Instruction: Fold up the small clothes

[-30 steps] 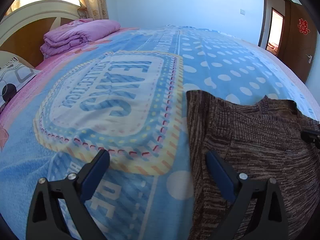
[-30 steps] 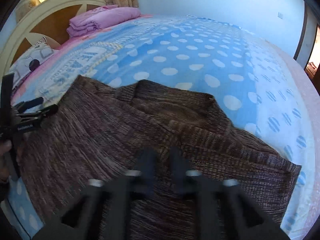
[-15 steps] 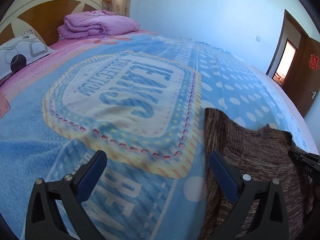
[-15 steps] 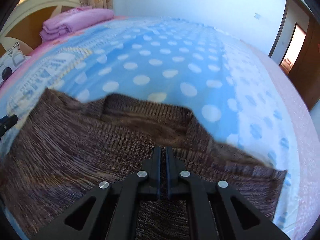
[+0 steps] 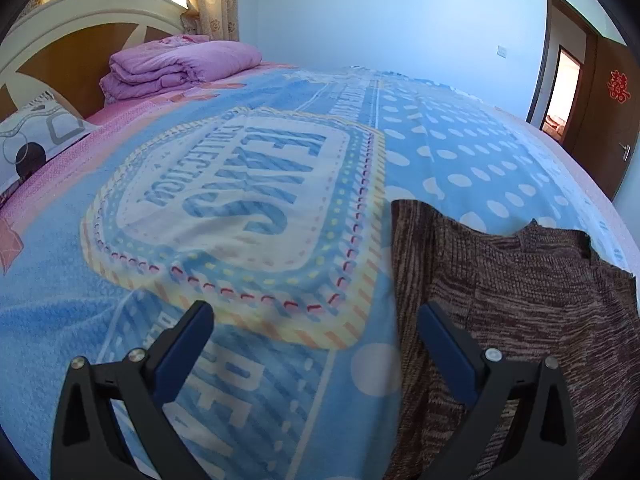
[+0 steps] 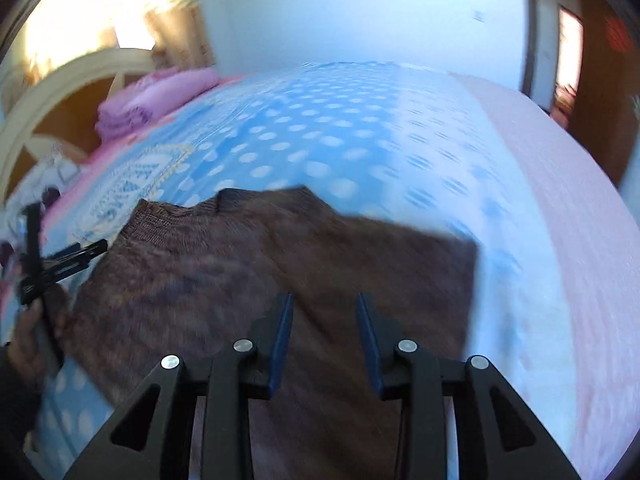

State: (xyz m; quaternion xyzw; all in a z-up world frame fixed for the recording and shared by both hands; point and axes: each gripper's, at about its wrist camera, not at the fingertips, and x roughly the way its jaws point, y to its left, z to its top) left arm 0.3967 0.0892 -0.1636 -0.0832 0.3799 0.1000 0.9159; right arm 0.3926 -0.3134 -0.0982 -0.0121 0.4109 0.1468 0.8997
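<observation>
A brown knitted sweater lay flat on the blue spotted blanket, the left gripper gaping wide at its edge, the right gripper, blurred, having just opened and seemingly empty, so loose folds could slip apart.

I'm in a bedroom at home. A wide bed spreads before me under a blue blanket printed with dots and lettering. At its head stand a cream and wood headboard, a folded purple quilt and a patterned pillow. Curtains hang behind, and a wooden door bears a red paper decoration.
</observation>
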